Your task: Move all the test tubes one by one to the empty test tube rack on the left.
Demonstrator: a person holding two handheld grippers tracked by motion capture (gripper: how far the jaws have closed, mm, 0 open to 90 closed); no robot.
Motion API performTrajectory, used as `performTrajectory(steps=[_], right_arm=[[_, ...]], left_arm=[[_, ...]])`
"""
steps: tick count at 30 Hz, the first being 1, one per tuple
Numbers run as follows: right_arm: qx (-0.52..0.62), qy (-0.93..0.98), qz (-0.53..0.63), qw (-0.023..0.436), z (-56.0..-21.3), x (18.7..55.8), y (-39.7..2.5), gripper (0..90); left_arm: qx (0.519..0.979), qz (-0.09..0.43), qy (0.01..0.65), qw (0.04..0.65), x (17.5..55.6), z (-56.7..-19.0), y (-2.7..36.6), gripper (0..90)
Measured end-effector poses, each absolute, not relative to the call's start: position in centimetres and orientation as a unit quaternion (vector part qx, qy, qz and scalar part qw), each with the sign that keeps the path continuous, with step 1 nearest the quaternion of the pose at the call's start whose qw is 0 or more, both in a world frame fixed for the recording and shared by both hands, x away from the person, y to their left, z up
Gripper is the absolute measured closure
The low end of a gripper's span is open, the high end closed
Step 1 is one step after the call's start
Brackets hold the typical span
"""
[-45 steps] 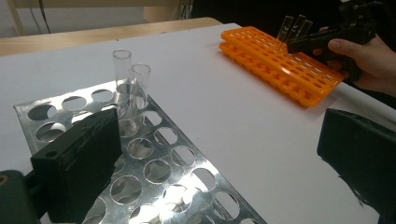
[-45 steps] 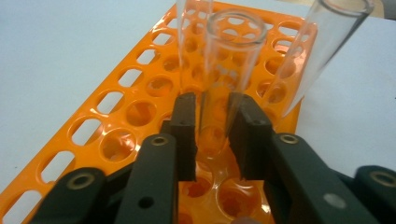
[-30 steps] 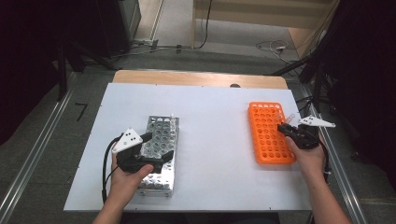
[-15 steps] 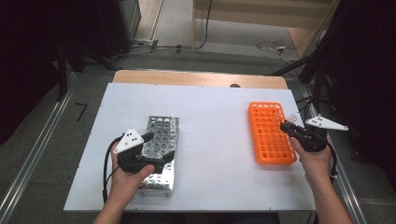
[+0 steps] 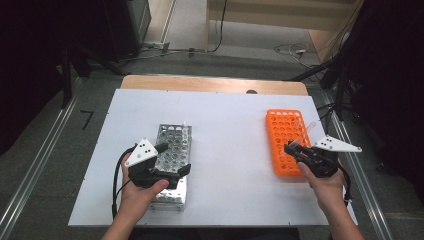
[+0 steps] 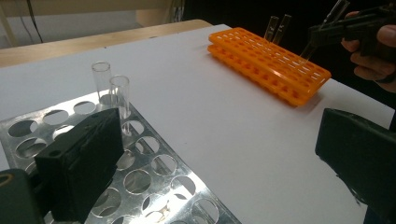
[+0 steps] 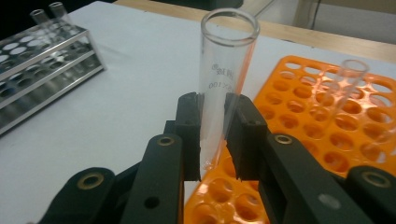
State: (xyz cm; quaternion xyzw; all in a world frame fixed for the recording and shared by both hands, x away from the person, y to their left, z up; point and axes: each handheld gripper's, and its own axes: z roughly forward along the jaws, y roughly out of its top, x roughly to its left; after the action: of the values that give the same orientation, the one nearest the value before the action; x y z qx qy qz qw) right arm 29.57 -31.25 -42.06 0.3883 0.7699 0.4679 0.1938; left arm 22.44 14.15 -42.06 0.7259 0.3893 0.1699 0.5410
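Glass test tube [image 7: 223,88]: pinched by right gripper [image 7: 214,135], over orange rack [image 7: 327,116].
Left gripper [image 6: 219,158]: jaws spread, above metal rack [image 6: 154,172].

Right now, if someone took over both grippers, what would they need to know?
Right gripper: shut on a clear glass test tube, held over the near end of the orange rack.
Left gripper: open, empty, over the metal rack.
Done: two tubes stand in the orange rack's far end.
Left: two tubes stand in the metal rack's far corner; the held tube probably goes into an orange rack hole next.
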Motion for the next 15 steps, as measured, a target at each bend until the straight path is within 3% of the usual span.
performTrajectory(steps=[15], right_arm=[[0.32, 0.805, 0.474, 0.156, -41.9, 26.4, -26.0, 73.5]], left_arm=[[0.734, 0.165, 0.371, 0.545, 22.0, -41.3, 12.5, 2.1]])
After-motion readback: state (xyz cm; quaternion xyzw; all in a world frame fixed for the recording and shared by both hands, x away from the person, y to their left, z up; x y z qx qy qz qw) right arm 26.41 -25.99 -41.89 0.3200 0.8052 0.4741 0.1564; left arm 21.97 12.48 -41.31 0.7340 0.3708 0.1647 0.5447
